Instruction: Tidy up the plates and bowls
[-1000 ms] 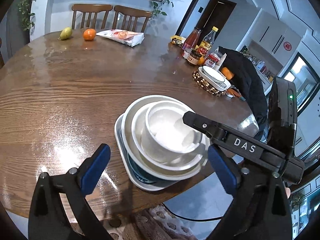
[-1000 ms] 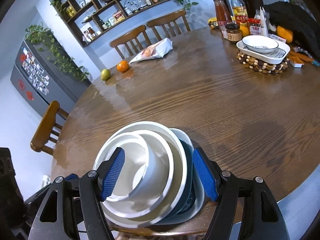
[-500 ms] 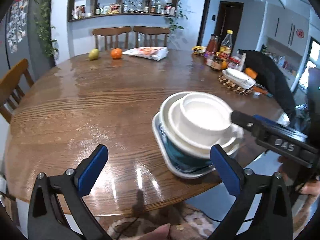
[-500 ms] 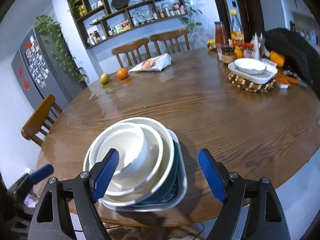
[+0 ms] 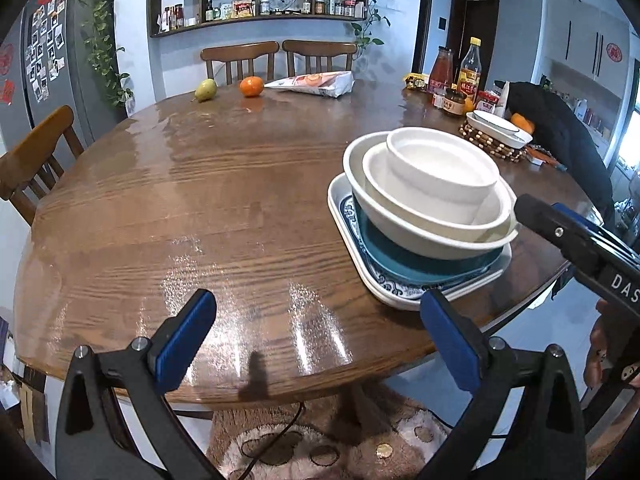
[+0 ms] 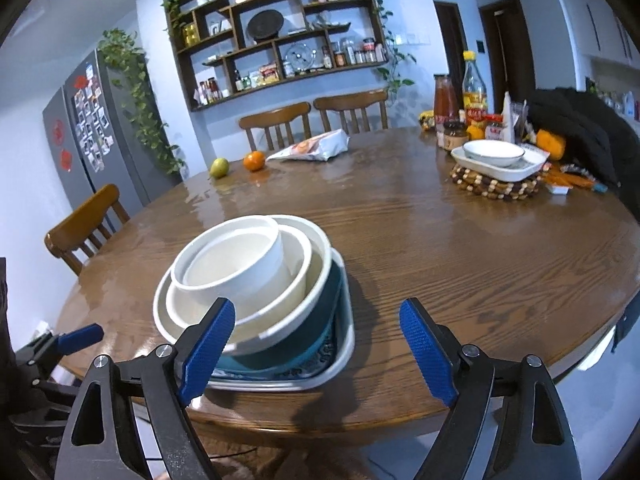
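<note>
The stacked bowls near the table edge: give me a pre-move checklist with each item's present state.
1. Left gripper open and holding nothing: ok.
2. Right gripper open and holding nothing: ok.
3. Three white bowls nested, smallest on top: ok.
4. Top bowl level: not ok, it leans to one side.
5. Square plate fully on the table: cannot tell, one corner sits at the edge.
6. Grippers apart from the stack: ok, neither touches it.

Pear (image 5: 206, 89), orange (image 5: 251, 86), snack bag (image 5: 316, 83).
</note>
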A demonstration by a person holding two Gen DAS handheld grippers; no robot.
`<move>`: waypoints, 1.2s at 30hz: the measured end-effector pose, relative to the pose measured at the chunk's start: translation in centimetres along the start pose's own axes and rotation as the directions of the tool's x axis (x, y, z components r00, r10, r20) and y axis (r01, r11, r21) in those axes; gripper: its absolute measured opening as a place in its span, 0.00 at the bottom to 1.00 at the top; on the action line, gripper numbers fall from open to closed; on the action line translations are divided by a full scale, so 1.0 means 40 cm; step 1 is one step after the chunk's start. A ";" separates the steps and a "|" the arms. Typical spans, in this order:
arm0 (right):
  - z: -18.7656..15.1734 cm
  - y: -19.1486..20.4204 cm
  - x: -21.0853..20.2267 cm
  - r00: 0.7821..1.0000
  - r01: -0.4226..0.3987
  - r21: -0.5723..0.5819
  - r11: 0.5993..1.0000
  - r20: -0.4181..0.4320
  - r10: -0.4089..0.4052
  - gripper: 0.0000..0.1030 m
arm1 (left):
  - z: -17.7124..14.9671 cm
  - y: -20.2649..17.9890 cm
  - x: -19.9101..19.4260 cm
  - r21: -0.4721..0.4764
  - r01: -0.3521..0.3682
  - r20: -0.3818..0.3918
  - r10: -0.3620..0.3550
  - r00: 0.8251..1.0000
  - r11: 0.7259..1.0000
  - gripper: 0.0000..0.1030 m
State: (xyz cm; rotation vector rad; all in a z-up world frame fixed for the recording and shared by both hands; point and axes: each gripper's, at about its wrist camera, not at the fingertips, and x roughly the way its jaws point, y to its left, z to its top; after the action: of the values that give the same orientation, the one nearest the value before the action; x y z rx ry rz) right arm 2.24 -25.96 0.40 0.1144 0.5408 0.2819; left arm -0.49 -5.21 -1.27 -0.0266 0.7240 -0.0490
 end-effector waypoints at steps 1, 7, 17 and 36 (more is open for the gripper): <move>-0.001 0.000 -0.002 1.000 0.001 -0.003 1.000 0.005 -0.001 0.83 | -0.001 -0.002 0.000 0.000 0.006 -0.002 -0.006 1.000 1.000 0.99; -0.005 0.003 -0.011 1.000 0.010 -0.016 1.000 0.018 -0.010 0.83 | -0.005 -0.010 -0.001 0.001 0.007 -0.005 -0.007 1.000 1.000 0.99; -0.021 0.004 -0.012 0.999 0.041 -0.039 0.998 0.023 -0.040 0.83 | -0.007 -0.015 -0.002 0.004 0.008 -0.004 -0.008 1.000 1.000 0.99; -0.023 0.008 -0.026 0.998 0.048 -0.062 0.997 0.039 -0.046 0.83 | -0.013 -0.014 -0.016 0.004 0.014 0.009 -0.014 1.000 1.000 0.99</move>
State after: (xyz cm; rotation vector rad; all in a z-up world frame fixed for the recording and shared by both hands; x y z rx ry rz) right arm 0.84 -25.93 0.19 0.0460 0.4962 0.2502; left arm -1.35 -5.73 -1.21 -0.0282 0.7147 -0.0640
